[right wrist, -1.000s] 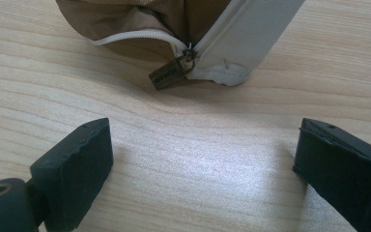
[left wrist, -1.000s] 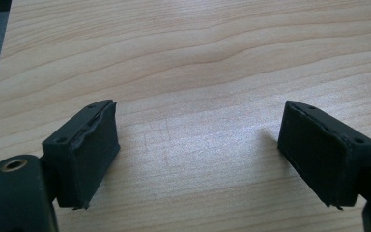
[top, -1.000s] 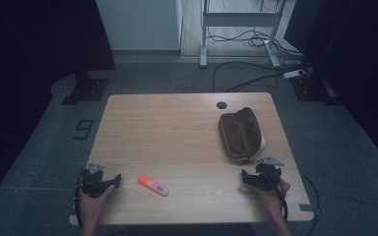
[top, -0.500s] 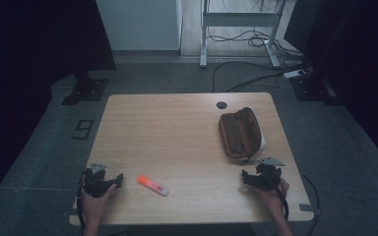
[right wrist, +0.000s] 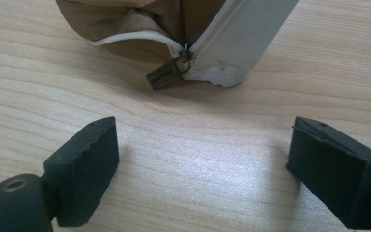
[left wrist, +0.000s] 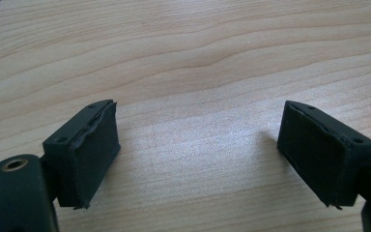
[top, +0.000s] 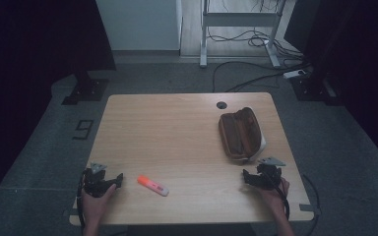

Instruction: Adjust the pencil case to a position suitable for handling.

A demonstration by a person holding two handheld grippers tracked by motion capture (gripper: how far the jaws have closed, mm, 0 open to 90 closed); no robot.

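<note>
While the high view looks down on the pale wooden table (top: 177, 128), the person's two hands rest at its near edge, each holding a black two-jaw gripper. At the near left corner sits the left gripper (top: 114, 180), its jaws pointing toward the table's middle. Just beside it, a little further right, lies the orange highlighter pen with a pale cap end (top: 152, 185), flat on the wood and angled slightly, apart from the jaws. Toward the near right corner sits the right gripper (top: 248, 178), with a grey three-cornered plate on top. Just beyond it lies the brown fabric pencil pouch with a white zip edge (top: 240, 133), lengthwise along the right side of the table, its near end close to that gripper but not touching it. A small dark round hole (top: 221, 105) shows in the tabletop near the far edge.

Seen from the left gripper view, the left gripper (left wrist: 198, 150) has its two black padded jaws spread wide apart, with bare wood grain between them. A faint orange tint shows at the right border, too slight to tell more.

Seen from the right gripper view, the right gripper (right wrist: 203, 164) likewise stands with jaws wide apart over bare wood, gripping nothing. Ahead of them lies the near end of the pouch (right wrist: 125, 19), and its small brass zip pull tag (right wrist: 166, 74) rests on the table, clear of both jaws.
</note>
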